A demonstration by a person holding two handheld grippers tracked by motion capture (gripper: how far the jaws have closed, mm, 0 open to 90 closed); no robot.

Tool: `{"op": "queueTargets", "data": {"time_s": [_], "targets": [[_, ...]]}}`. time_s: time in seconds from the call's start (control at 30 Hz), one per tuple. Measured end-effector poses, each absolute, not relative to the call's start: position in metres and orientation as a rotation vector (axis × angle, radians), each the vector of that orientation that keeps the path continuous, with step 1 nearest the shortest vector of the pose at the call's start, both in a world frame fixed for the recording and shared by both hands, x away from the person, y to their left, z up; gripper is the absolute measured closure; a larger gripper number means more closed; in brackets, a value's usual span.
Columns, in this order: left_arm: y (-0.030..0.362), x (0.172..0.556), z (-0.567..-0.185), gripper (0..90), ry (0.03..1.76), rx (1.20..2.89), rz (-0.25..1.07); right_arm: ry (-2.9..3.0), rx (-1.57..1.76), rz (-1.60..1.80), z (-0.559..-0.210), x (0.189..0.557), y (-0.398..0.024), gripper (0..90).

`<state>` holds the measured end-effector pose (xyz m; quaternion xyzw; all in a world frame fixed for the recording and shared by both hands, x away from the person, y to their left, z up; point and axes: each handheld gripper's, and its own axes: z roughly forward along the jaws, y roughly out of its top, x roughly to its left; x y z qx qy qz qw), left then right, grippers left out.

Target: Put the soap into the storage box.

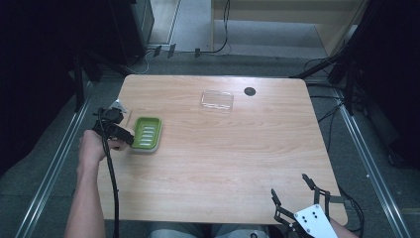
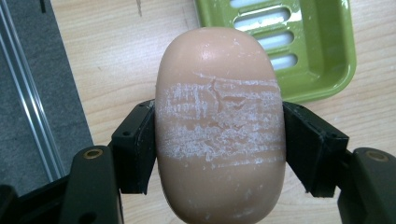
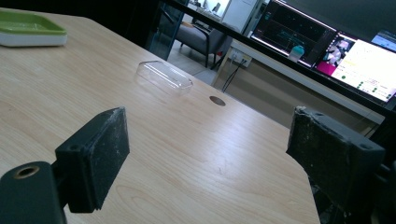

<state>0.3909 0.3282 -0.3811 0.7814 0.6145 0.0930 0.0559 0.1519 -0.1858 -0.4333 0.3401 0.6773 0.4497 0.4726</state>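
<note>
A peach oval soap bar [image 2: 219, 126] with white scuff marks is clamped between the jaws of my left gripper [image 2: 219, 149], just short of the green soap dish [image 2: 322, 51]. From above, the left gripper [image 1: 121, 134] sits at the table's left edge, touching the near-left side of the green dish [image 1: 146, 134]. My right gripper [image 1: 292, 191] hovers open over the table's near right corner, nothing between its fingers. In the right gripper view the gripper [image 3: 210, 154] faces a clear plastic lid [image 3: 164, 74] and the green dish [image 3: 28, 29] far left.
A clear plastic lid [image 1: 217, 100] lies at the table's far middle, with a dark round cable hole [image 1: 250, 91] beside it. Monitors [image 3: 359, 56] glow beyond the table in the right gripper view. Metal rails [image 1: 54, 163] run along the floor on both sides.
</note>
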Motion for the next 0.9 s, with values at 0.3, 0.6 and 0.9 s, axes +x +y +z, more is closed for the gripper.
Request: {"op": "queueTargets", "data": {"time_s": [0.3, 0.6, 0.9], "targets": [[0.321, 0.395, -0.380, 33.7, 1.840, 2.375, 0.287, 1.659, 0.832, 1.102, -0.433, 0.152, -0.185, 13.2], [0.315, 0.399, -0.379, 33.7, 1.812, 2.379, 0.285, 1.660, 0.831, 1.101, -0.433, 0.152, -0.186, 13.1], [0.310, 0.403, -0.379, 33.8, 1.792, 2.384, 0.290, 1.662, 0.832, 1.100, -0.434, 0.152, -0.186, 13.1]]}}
